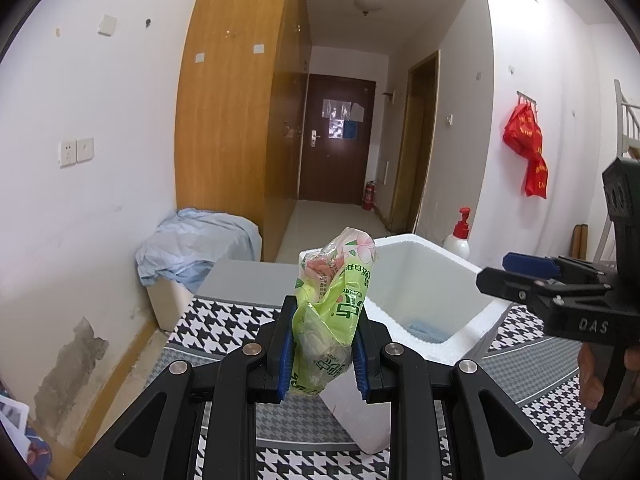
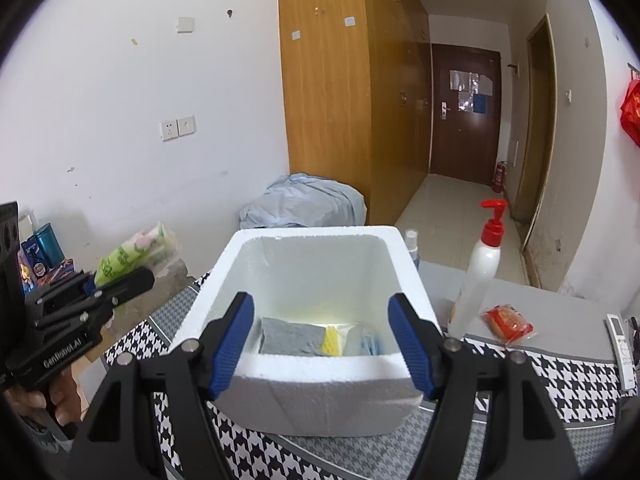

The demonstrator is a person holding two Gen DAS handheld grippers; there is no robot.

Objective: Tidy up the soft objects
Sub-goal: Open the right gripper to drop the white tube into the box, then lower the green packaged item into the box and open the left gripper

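Note:
A green floral plastic pack of tissues (image 1: 340,280) stands upright between the blue pads of my left gripper (image 1: 324,320), which is shut on it just left of the white foam box (image 1: 424,248). From the right wrist view the same pack (image 2: 136,254) sticks out of the left gripper (image 2: 132,278) at the left. My right gripper (image 2: 322,304) is open above the near rim of the foam box (image 2: 312,234), with nothing between its fingers. Inside the box lie a grey cloth (image 2: 290,336), a yellow item (image 2: 331,340) and a light blue one (image 2: 364,342).
The box sits on a houndstooth cloth (image 2: 560,380). A red-capped pump bottle (image 2: 482,264), a red packet (image 2: 508,322) and a white remote (image 2: 622,344) lie to its right. A bin draped in blue fabric (image 2: 304,200) stands by the wooden wardrobe (image 2: 328,100).

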